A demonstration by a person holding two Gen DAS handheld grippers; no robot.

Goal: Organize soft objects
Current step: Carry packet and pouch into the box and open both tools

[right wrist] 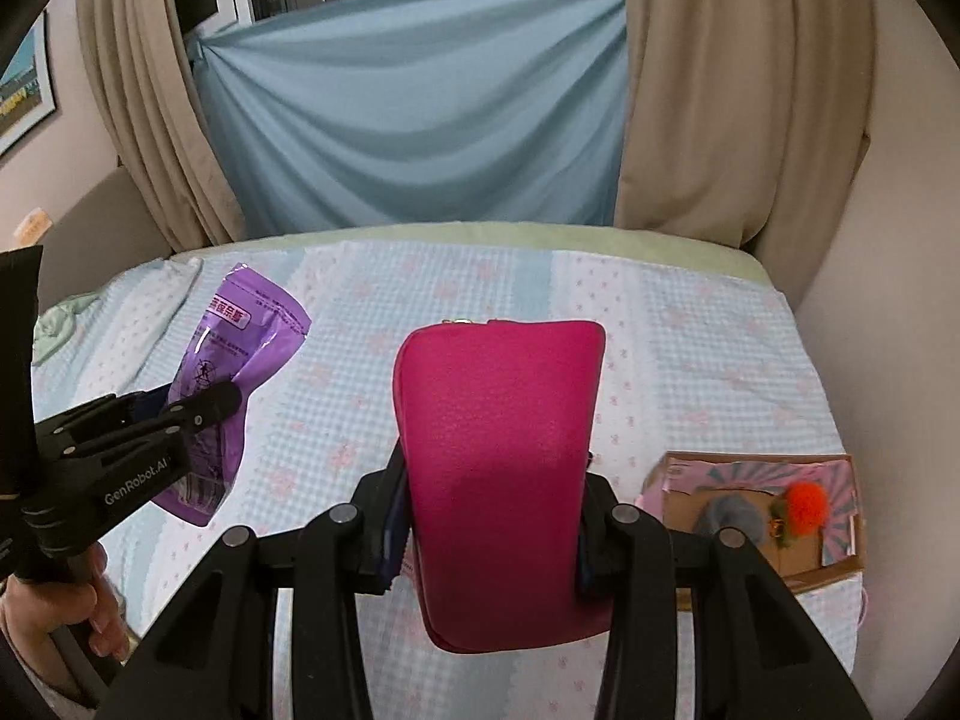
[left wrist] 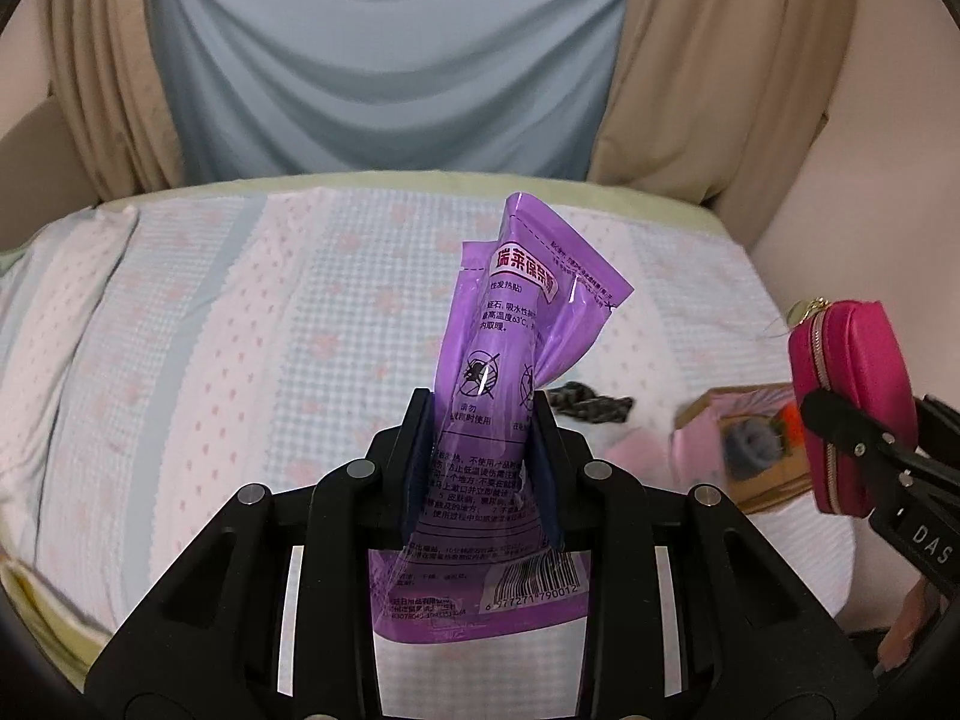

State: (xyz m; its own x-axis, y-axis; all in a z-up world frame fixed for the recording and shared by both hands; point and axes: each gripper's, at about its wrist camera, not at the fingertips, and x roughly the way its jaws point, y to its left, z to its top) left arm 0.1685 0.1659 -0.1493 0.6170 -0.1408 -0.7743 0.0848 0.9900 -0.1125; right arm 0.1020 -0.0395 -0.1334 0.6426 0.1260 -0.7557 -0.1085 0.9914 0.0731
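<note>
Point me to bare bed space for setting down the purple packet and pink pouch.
The checked blue-and-pink bedspread is bare across its middle and far side, up to the green mattress edge. The near right is crowded: an open cardboard box with an orange pompom and a grey fluffy ball, and a dark braided cord beside it.
</note>
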